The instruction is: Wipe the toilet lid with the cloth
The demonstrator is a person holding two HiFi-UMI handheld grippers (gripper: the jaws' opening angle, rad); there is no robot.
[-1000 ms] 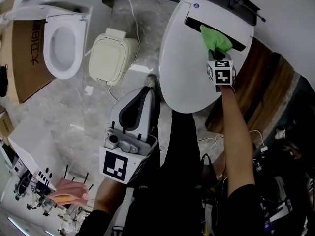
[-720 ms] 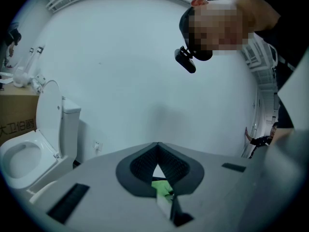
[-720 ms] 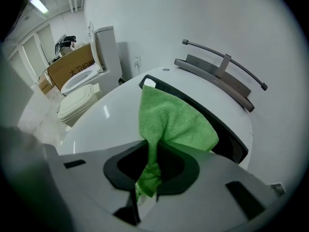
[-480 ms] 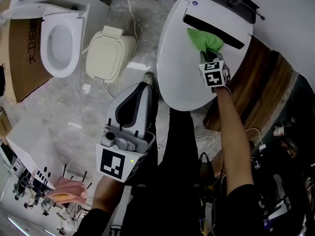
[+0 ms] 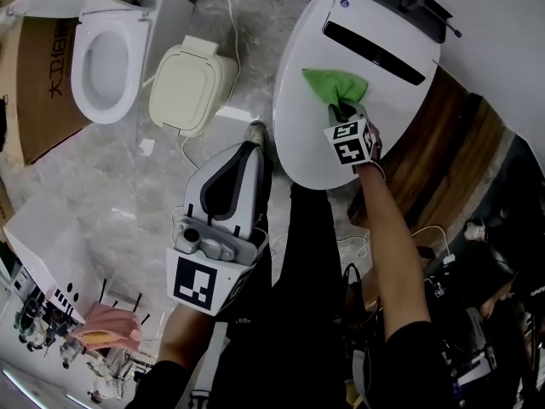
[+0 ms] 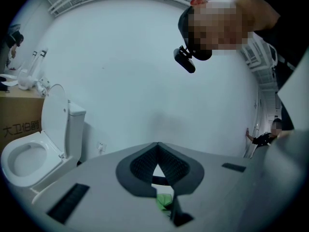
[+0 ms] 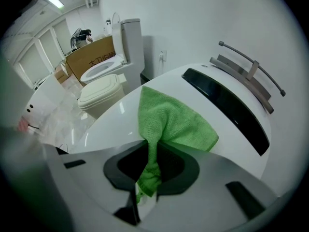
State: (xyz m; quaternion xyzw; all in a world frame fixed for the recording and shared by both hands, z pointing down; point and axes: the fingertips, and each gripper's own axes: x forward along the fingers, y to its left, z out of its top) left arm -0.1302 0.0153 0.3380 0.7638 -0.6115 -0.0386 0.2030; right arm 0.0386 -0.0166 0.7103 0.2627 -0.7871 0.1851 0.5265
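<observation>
Two tongs are in my hands: my right tongs [image 5: 341,111] is pinched shut on a bunched end of the green cloth [image 5: 332,83]. The rest of the cloth lies spread on the white toilet lid [image 5: 311,147], just beyond the tips and near the black strip [image 5: 373,52]. My left tongs [image 5: 247,149] is closed tip to tip on nothing, held over the floor [image 5: 153,186] left of the lid.

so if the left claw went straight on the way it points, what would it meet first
Probably the bare white wall: the left claw points at it, shut and empty, with the open toilet off to the left. The way looks free until then, though depth is hard to judge.
</observation>
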